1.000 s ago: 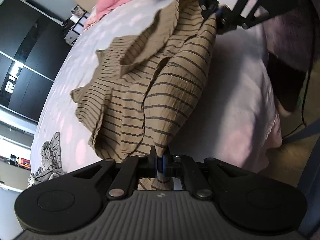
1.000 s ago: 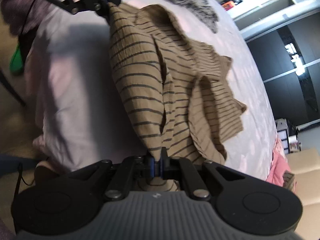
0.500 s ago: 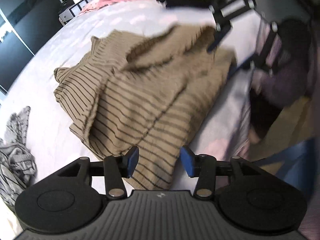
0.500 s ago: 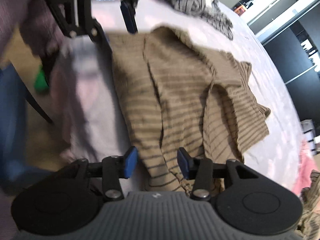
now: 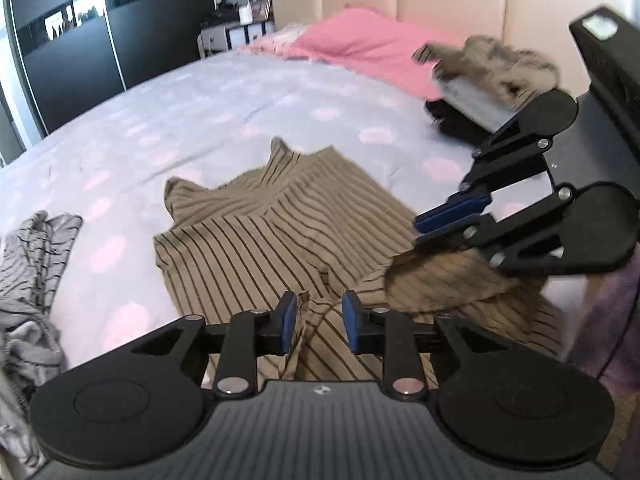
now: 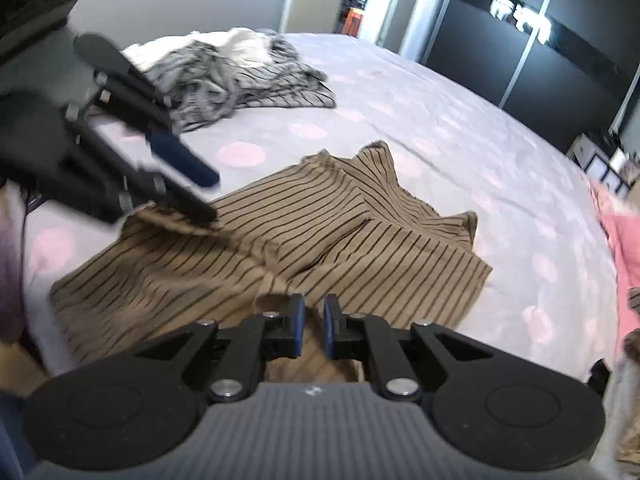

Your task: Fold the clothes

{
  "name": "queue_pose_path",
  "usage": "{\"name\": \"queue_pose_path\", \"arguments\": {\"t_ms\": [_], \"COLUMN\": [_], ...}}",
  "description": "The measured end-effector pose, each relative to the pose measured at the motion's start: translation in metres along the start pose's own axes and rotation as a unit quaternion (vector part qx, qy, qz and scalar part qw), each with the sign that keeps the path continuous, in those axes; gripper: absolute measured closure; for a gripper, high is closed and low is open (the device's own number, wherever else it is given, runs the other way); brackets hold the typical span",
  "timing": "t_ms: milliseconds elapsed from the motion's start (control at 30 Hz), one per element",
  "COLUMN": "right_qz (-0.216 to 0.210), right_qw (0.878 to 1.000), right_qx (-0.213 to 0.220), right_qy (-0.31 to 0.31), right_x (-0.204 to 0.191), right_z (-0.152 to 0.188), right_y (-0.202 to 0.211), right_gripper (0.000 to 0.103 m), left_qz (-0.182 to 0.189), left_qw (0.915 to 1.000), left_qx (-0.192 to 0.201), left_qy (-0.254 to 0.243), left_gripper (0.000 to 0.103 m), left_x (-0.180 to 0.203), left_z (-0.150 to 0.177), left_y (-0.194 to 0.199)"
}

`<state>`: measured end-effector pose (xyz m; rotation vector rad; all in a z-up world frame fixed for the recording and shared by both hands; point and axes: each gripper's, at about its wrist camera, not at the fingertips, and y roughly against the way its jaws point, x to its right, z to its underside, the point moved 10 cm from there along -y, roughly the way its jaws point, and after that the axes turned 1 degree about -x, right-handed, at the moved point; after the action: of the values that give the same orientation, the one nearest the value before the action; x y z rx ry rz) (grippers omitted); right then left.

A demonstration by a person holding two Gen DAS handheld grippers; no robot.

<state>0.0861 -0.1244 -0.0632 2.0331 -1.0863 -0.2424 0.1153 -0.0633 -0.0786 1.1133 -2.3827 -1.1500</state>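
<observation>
Striped brown garment lay loosely spread on the bed, near the edge closest to the person, with ridges and a rumpled rise through its middle. It looked light, thin and limp, likely to sag and slide rather than keep a crease, so I judged its corners and hems the best places to take hold. The left gripper hovered over the near hem; its fingers had just been closing, stood apart with a fold of cloth between them, and did not visibly pinch it. The right gripper had also just been closing, its fingers nearly together over the cloth, holding nothing I could make out. Open sheet lay beyond the garment; a grey striped pile and pink pillow sat well apart.
</observation>
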Motion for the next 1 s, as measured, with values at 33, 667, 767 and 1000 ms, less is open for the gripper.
{"name": "queue_pose_path", "arguments": {"t_ms": [33,667,767,1000], "right_qz": [-0.006,-0.073,-0.037,-0.08], "right_qw": [1.0,0.994,0.991,0.94], "right_qx": [-0.006,-0.042,-0.065,-0.088], "right_qy": [-0.005,-0.064,-0.113,-0.321], "right_x": [-0.002,0.044,0.097,0.183], "right_z": [0.001,-0.01,-0.003,0.046], "right_y": [-0.01,-0.036,-0.052,-0.125], "right_gripper": [0.092,0.049,0.045,0.039], "left_qz": [0.002,0.006,-0.033,0.009], "left_qw": [0.9999,0.9976,0.9931,0.9719], "left_qx": [-0.009,-0.021,-0.029,-0.052], "left_qy": [-0.004,0.066,0.109,0.229], "left_gripper": [0.088,0.049,0.049,0.049], "left_x": [0.001,-0.072,-0.119,-0.181], "left_z": [0.003,-0.014,-0.02,0.004], "left_y": [-0.011,-0.034,-0.049,-0.116]}}
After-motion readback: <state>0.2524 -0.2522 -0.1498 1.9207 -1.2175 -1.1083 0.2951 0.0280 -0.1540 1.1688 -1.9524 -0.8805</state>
